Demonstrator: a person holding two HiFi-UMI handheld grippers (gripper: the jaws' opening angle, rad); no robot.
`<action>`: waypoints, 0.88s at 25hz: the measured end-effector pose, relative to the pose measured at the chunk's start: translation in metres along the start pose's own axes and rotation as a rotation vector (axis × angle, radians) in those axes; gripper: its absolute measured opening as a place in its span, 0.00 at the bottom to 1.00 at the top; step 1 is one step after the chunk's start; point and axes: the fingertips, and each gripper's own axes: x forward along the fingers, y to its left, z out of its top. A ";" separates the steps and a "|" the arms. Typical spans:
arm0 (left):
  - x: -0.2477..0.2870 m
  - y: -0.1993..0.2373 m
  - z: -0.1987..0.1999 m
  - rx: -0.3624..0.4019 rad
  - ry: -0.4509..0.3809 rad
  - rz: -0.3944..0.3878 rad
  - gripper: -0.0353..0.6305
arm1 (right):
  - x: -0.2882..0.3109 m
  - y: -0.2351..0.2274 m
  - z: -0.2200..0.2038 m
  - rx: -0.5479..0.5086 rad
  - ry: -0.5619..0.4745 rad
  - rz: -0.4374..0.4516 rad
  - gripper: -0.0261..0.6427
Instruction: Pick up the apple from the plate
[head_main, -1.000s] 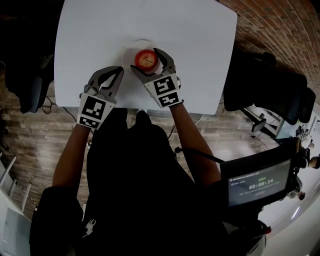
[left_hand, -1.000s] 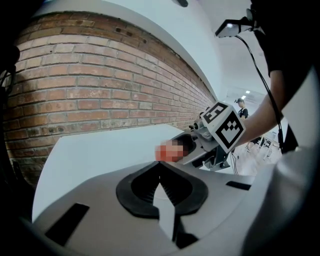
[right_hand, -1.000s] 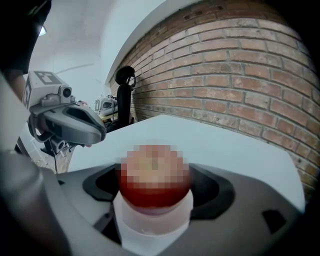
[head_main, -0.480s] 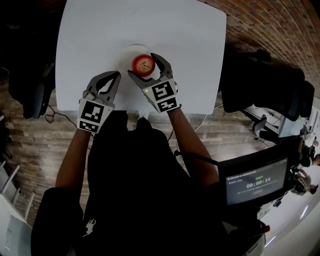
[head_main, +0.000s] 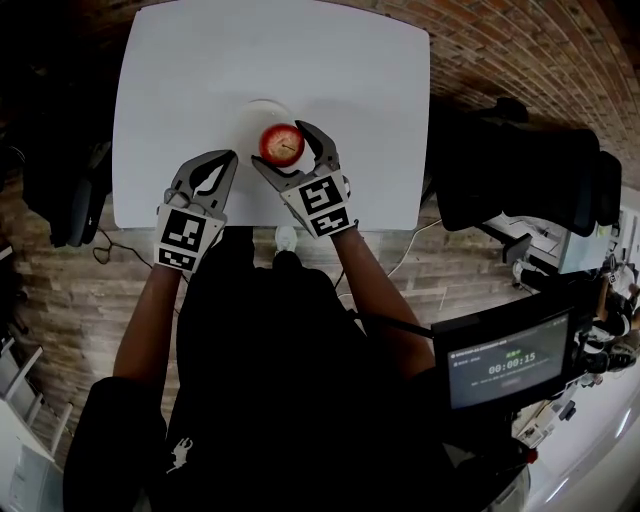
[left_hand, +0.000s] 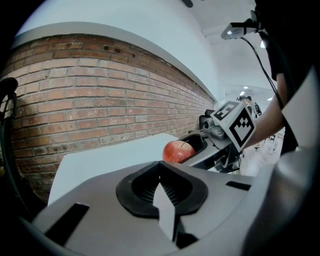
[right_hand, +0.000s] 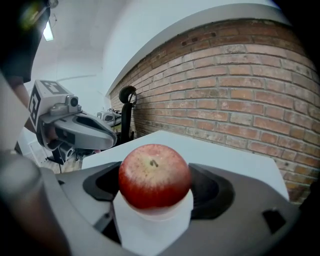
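A red apple (head_main: 281, 141) sits between the two jaws of my right gripper (head_main: 281, 146), which is shut on it. In the right gripper view the apple (right_hand: 154, 172) fills the gap between the black pads, with the white plate (right_hand: 156, 222) showing below it. In the head view the plate (head_main: 255, 116) lies just beyond and left of the apple on the white table (head_main: 180, 70). My left gripper (head_main: 229, 158) is shut and empty, near the table's front edge, left of the apple. From the left gripper view the apple (left_hand: 176, 151) appears ahead, held by the right gripper.
A black chair (head_main: 70, 195) stands left of the table and another (head_main: 520, 170) to its right. A screen with a timer (head_main: 510, 366) is at the lower right. A brick wall (right_hand: 240, 90) rises behind the table's far edge.
The right gripper has drawn the apple from the plate's middle toward the plate's near right rim. The left gripper keeps its place beside it, still shut.
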 end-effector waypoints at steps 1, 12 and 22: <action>0.000 -0.002 0.001 0.002 -0.002 0.001 0.06 | -0.004 0.000 0.002 0.003 -0.007 -0.002 0.64; -0.010 -0.019 0.019 0.022 -0.038 0.026 0.06 | -0.046 0.003 0.028 -0.015 -0.093 -0.018 0.64; -0.028 -0.038 0.043 0.042 -0.089 0.046 0.06 | -0.084 0.013 0.049 -0.031 -0.163 -0.026 0.64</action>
